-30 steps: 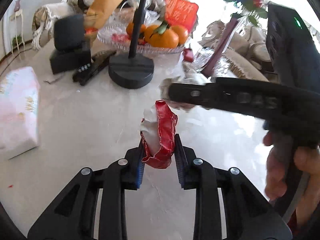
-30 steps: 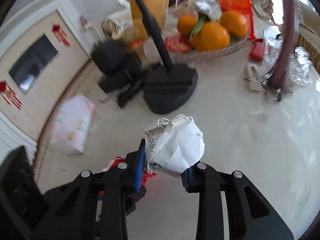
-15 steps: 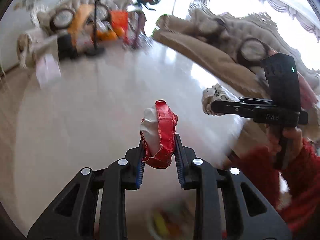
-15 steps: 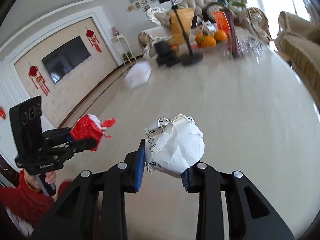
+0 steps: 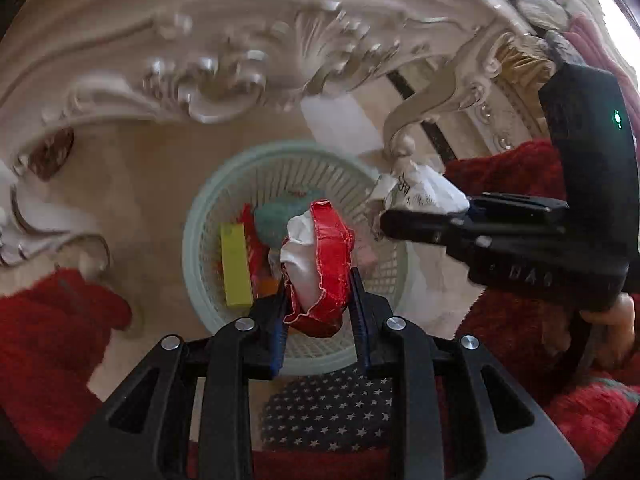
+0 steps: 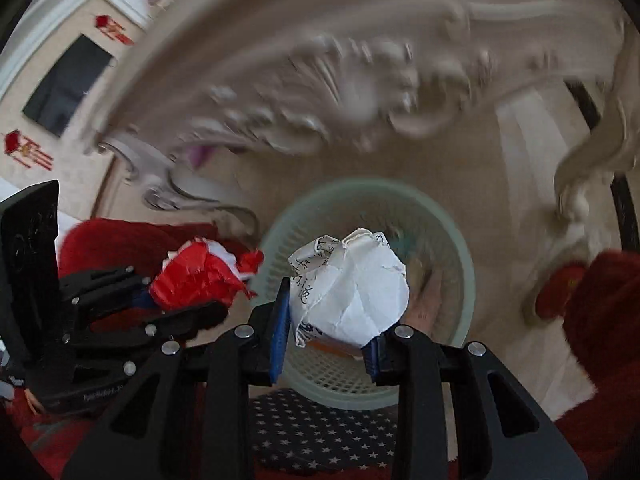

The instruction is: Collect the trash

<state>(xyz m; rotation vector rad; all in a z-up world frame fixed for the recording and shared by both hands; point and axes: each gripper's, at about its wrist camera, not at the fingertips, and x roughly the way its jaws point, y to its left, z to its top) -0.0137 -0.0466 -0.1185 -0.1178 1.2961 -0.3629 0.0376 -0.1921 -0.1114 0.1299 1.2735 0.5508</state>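
Observation:
Pointing down, my left gripper (image 5: 318,280) hangs over a pale green mesh basket (image 5: 192,240) on the floor. A crumpled red and white wrapper (image 5: 332,256) sits between its pads, which still touch it as the jaws are opening. My right gripper (image 6: 328,312) is shut on a crumpled white paper ball (image 6: 352,288) with printed text, also above the basket (image 6: 468,280). In the left wrist view the right gripper (image 5: 386,216) and its paper ball (image 5: 424,196) hover at the basket's right rim. The right wrist view shows the left gripper (image 6: 188,304) and red wrapper (image 6: 192,276) left of the basket.
The basket holds a yellow box (image 5: 236,264), a teal lump (image 5: 280,220) and other scraps. A carved cream table edge (image 5: 240,68) and curved leg (image 5: 404,120) stand just behind it. Red fluffy sleeves (image 5: 48,328) and star-patterned fabric (image 5: 328,400) fill the near side.
Both grippers swung away from the tabletop and dropped to above the basket on the floor, each still carrying its crumpled piece. The view tilted steeply downward.

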